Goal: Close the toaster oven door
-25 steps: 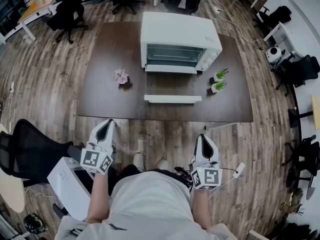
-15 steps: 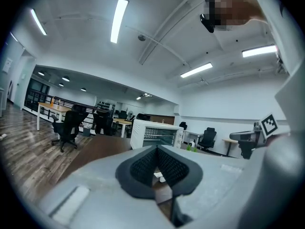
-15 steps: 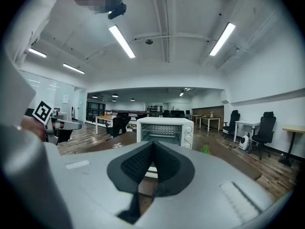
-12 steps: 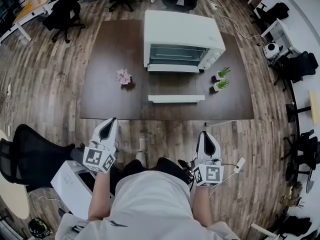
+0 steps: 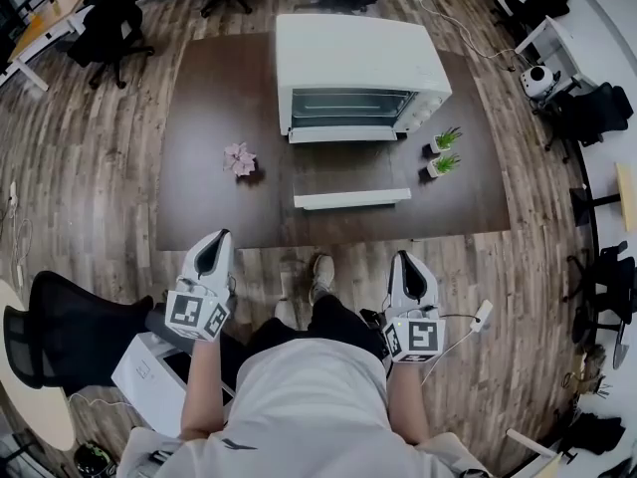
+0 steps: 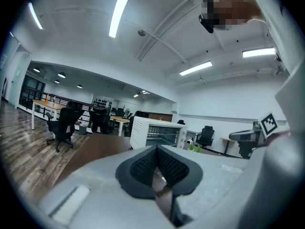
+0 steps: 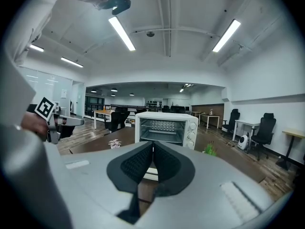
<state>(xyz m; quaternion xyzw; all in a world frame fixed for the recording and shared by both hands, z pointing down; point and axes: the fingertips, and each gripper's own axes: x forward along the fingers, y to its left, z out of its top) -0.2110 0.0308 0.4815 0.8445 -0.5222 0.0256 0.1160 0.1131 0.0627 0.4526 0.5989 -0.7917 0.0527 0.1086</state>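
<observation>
**Clearly, the door lies open and we are not there yet**

The toaster oven [image 5: 358, 63] sits at the far side of the table [image 5: 199, 167], its door [image 5: 348, 172] dropped flat toward us, with the white handle [image 5: 352, 199] at its near end. Our left gripper [image 5: 217, 239] is pinched together and empty. The right gripper [image 5: 406, 259] has its jaws opening, pads all but touching, nothing between them. Both hang at the near table edge, well apart from the door. We judge it best to slip one tip under the handle, lift in an arc about the far hinge, and press flush, keeping clear of the small plants [image 5: 440, 154] on the right.
</observation>
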